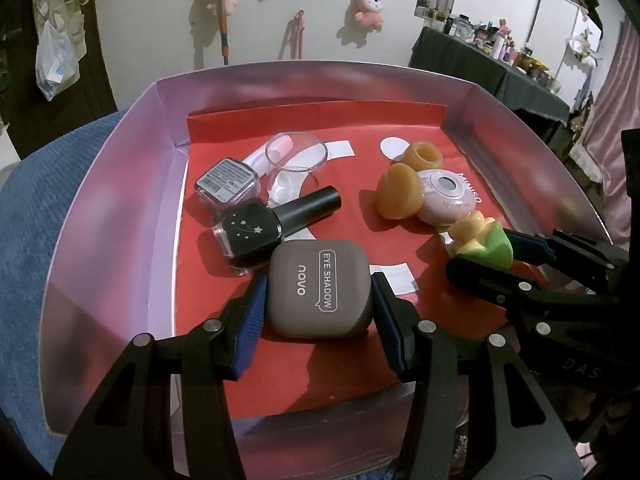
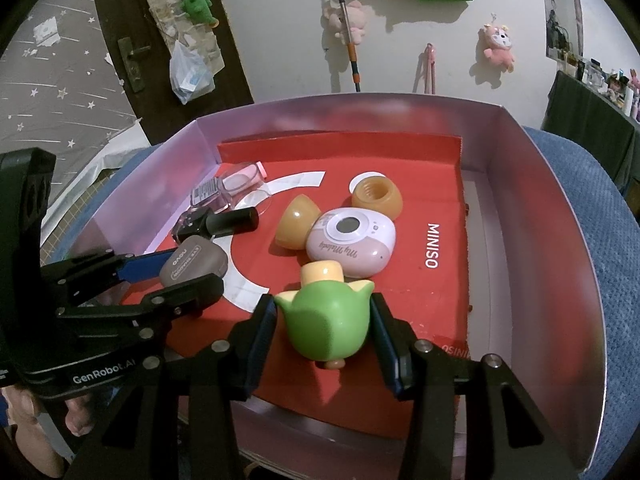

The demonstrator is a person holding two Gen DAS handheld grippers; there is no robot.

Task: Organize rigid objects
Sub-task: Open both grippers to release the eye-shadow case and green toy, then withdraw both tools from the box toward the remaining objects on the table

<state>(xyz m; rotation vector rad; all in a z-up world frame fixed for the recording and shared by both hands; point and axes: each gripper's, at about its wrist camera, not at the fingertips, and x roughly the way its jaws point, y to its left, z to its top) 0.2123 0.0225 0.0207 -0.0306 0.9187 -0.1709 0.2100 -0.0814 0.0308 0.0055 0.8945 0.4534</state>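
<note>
A shallow box [image 1: 120,208] with pale purple walls and a red liner sits on a blue cloth [image 1: 36,200]. At its near edge the left gripper [image 1: 318,292] has its blue pads pressed on both sides of a brown eye shadow case [image 1: 318,288], which lies flat on the liner. Just right of it the right gripper [image 2: 324,324] is clamped on a green and yellow toy [image 2: 326,324] lying on its side, near the middle of the box's near edge. Just beyond the case a black nail polish bottle [image 1: 260,232] lies on its side, touching a small clear jar [image 1: 228,184], with a clear cup [image 1: 296,160] tipped over behind them at the far left. To the right, a pink round gadget [image 2: 352,244] rests between two amber rubber pieces [image 2: 296,228], just beyond the toy.
</note>
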